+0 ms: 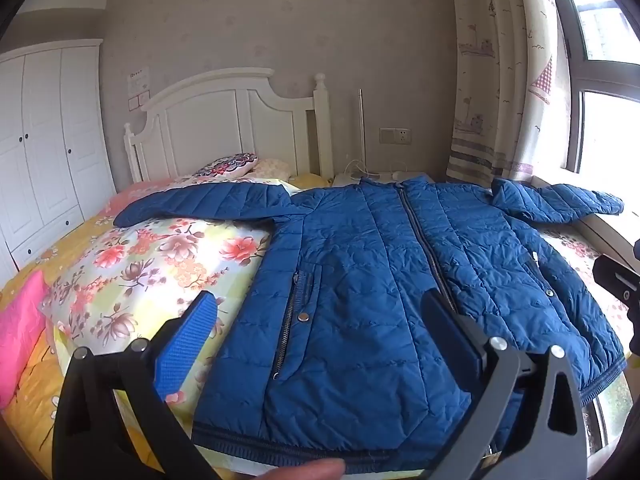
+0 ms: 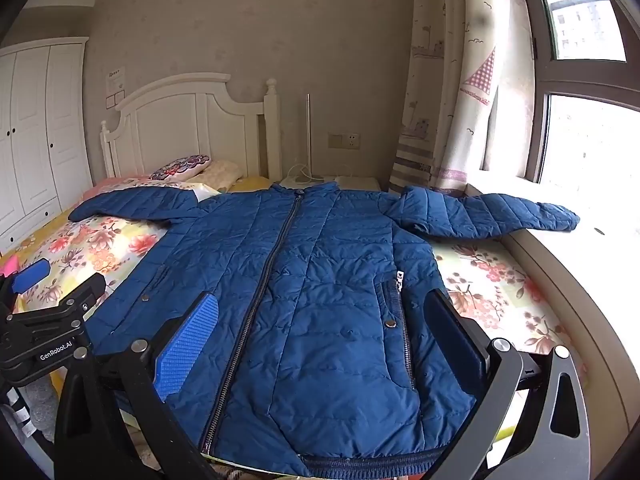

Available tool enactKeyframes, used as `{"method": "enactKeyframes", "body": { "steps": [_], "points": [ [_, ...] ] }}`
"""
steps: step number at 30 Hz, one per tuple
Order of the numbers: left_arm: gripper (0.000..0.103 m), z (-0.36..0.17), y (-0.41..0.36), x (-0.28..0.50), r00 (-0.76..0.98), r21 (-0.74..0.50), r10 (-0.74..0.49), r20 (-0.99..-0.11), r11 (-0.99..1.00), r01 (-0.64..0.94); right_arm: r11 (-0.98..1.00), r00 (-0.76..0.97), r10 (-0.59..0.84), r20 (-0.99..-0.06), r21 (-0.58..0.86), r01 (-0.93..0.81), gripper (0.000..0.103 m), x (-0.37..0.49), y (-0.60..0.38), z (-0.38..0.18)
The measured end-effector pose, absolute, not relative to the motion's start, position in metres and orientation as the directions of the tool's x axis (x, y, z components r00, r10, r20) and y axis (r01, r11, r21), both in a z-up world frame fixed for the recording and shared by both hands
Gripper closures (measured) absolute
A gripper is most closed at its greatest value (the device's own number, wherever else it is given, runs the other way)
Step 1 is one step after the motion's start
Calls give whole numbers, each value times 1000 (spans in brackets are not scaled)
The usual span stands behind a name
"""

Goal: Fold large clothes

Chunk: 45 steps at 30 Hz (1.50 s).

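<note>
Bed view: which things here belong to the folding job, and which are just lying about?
Job:
- blue quilted zip-up jacket, spread flat, sleeves out
- left claw, open, above the hem
- right claw, open, above the hem

Lying about:
- floral patterned quilt
- round embroidered cushion
- pink pillow
- white bedside table

left wrist: near hem, facing headboard | right wrist: same | shared: jacket [image 1: 360, 280]
</note>
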<state>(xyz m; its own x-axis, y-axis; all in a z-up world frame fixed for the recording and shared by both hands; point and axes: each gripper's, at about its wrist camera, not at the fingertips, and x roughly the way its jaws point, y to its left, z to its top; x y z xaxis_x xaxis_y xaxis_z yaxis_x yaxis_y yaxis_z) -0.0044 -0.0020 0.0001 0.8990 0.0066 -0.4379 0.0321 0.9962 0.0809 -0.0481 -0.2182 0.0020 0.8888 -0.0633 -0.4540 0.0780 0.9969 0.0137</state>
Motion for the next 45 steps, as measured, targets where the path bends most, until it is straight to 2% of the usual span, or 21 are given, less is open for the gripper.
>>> {"method": "enactKeyframes", "body": {
  "steps": [45],
  "points": [
    [2,-7,4,-1,892,75,5,-453,997,33,996,885,-41,-463,47,71,4,-46,-223,-5]
  ]
}}
